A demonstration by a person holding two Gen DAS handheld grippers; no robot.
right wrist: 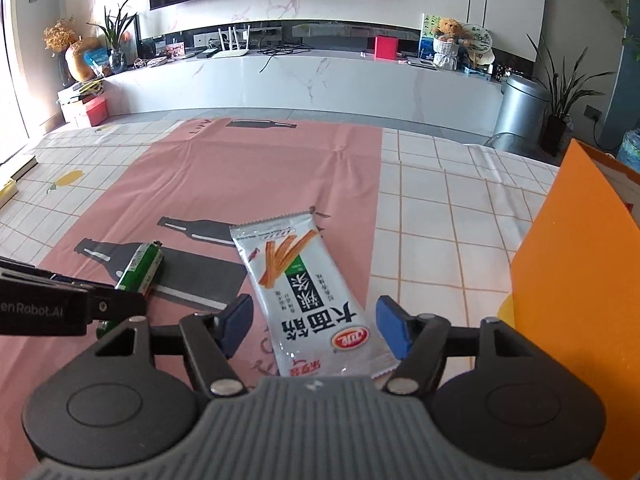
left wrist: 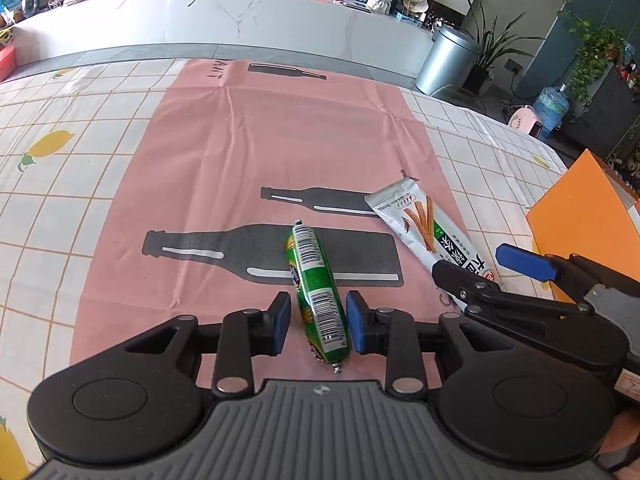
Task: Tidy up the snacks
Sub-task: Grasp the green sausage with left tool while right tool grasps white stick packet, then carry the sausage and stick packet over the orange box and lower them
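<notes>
A green sausage snack (left wrist: 318, 296) lies on the pink bottle-print mat (left wrist: 256, 152), pointing away from me. My left gripper (left wrist: 319, 320) straddles its near half, and the blue pads stand just off its sides, so it is open. A white stick-snack packet (right wrist: 308, 292) lies flat at the mat's right edge. My right gripper (right wrist: 315, 326) is open around the packet's near end, with a gap at each pad. The left wrist view shows the same packet (left wrist: 420, 220) with the right gripper (left wrist: 488, 270) over its lower end. The sausage (right wrist: 142, 266) lies left of the packet.
An orange box (right wrist: 580, 280) stands upright at the right, close to the right gripper, and shows as the orange box (left wrist: 584, 232) in the left wrist view. The mat lies on a checked lemon-print tablecloth (left wrist: 60, 200). The table's far edge faces a white TV counter.
</notes>
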